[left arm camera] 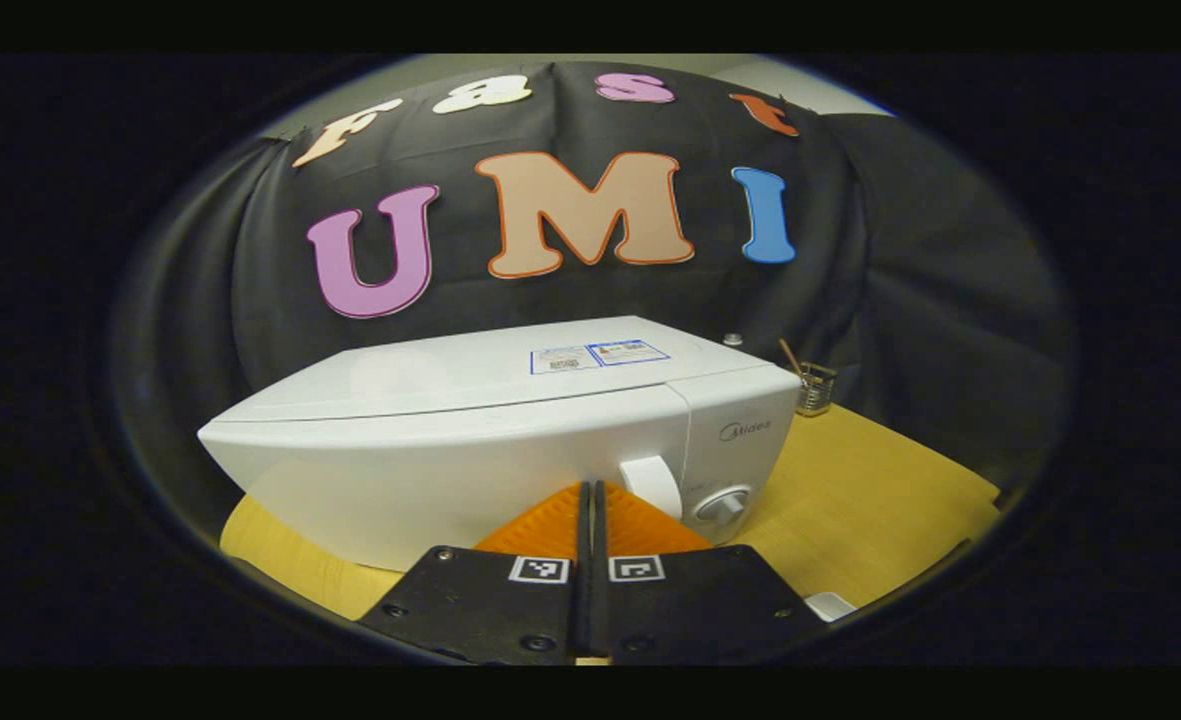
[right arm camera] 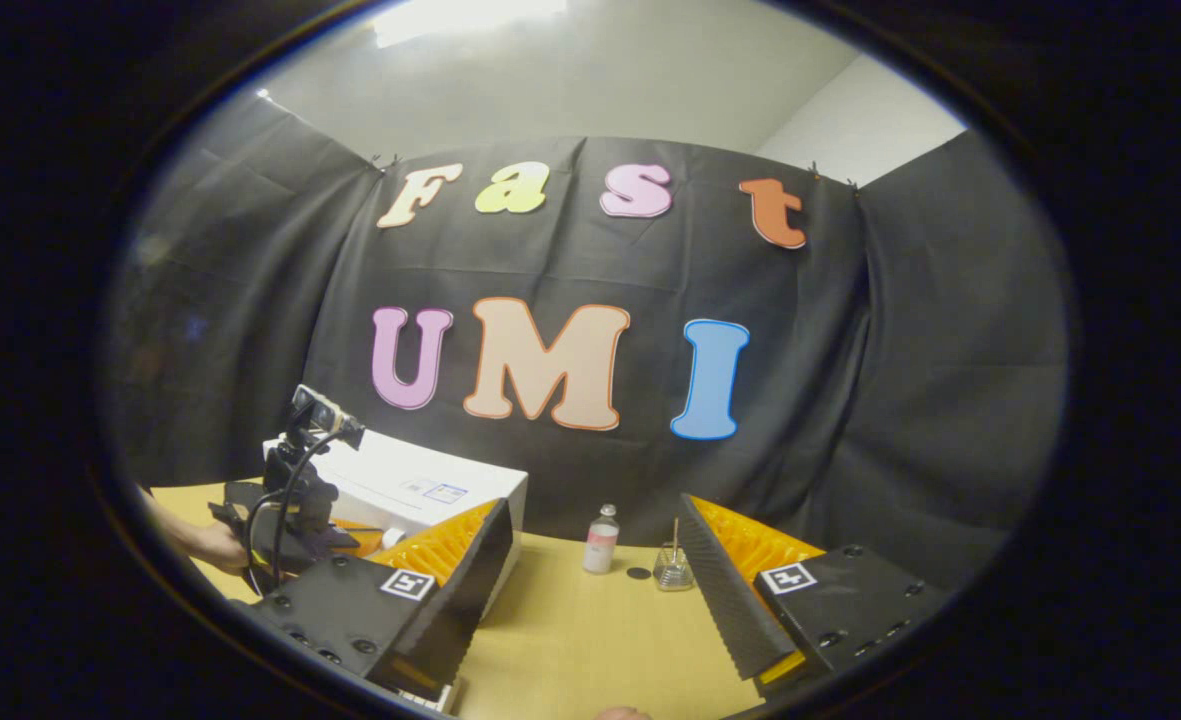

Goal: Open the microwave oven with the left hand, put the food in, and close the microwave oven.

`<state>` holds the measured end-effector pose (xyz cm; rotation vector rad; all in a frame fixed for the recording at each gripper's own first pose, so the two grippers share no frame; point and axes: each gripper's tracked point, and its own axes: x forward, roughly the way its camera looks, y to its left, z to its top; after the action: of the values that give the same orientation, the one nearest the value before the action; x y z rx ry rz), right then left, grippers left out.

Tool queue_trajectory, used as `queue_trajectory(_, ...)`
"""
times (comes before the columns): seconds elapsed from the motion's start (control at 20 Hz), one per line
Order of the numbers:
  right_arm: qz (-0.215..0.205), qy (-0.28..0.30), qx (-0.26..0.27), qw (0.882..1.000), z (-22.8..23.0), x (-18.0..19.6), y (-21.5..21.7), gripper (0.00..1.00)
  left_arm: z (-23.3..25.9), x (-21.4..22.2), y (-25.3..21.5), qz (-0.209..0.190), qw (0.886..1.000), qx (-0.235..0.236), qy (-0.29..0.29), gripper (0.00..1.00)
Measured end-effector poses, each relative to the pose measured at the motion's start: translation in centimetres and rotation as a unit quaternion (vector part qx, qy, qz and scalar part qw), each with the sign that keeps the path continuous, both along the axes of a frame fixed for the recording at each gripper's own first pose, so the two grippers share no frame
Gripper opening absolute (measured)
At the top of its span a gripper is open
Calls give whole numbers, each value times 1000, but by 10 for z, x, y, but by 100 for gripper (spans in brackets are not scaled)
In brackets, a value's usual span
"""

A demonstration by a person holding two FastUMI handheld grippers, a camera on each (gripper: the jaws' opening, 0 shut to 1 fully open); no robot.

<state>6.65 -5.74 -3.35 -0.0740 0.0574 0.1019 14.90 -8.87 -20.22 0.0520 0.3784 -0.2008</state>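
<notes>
Your left gripper [left arm camera: 590,490] has its two fingers pressed flat together with nothing between them, and it points at the front of the microwave oven [left arm camera: 490,440], just left of the door handle [left arm camera: 652,485] — a sensible line-up, I judge, since the door has to be pulled by that hand and the handle sits beside the round dial [left arm camera: 722,505] on the right end of the front. The door is shut, so the opening step is not yet done. The fingertips look close to the white front, but I cannot tell whether they touch it. In the right gripper view you can see that same left gripper [right arm camera: 285,520] farther off on the left, held by a hand [right arm camera: 205,545] in front of the oven [right arm camera: 430,490]. Your right gripper [right arm camera: 590,585] stands wide open and grasps nothing, hanging over the yellow table [right arm camera: 590,640] — held back and ready, it seems, for the food once the door swings. I cannot make out any food for certain; far on the table, to the right of the oven, stand a small bottle [right arm camera: 601,540] and a glass jar [right arm camera: 672,568] with a stick in it, kept well apart from the door's side.
</notes>
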Motion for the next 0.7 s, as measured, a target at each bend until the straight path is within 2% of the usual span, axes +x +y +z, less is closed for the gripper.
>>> queue_trajectory(0.15, -1, -2, -3, 1000, 2, -6, 0, 96, 10, -15, -7, -13, 1000, -1, 1, 0)
queue_trajectory(0.4, -11, -5, -4, 1000, 5, -11, -2, 96, 85, -65, -14, -49, 996, -1, -80, 0)
queue_trajectory(0.6, -9, -6, -4, 1000, 7, -12, 2, 96, 136, -107, -7, -43, 992, -35, -115, 2)
queue_trajectory(0.7, -8, -9, 0, 1000, 10, -11, 5, 96, 170, -123, 8, -27, 986, -38, -158, 1)
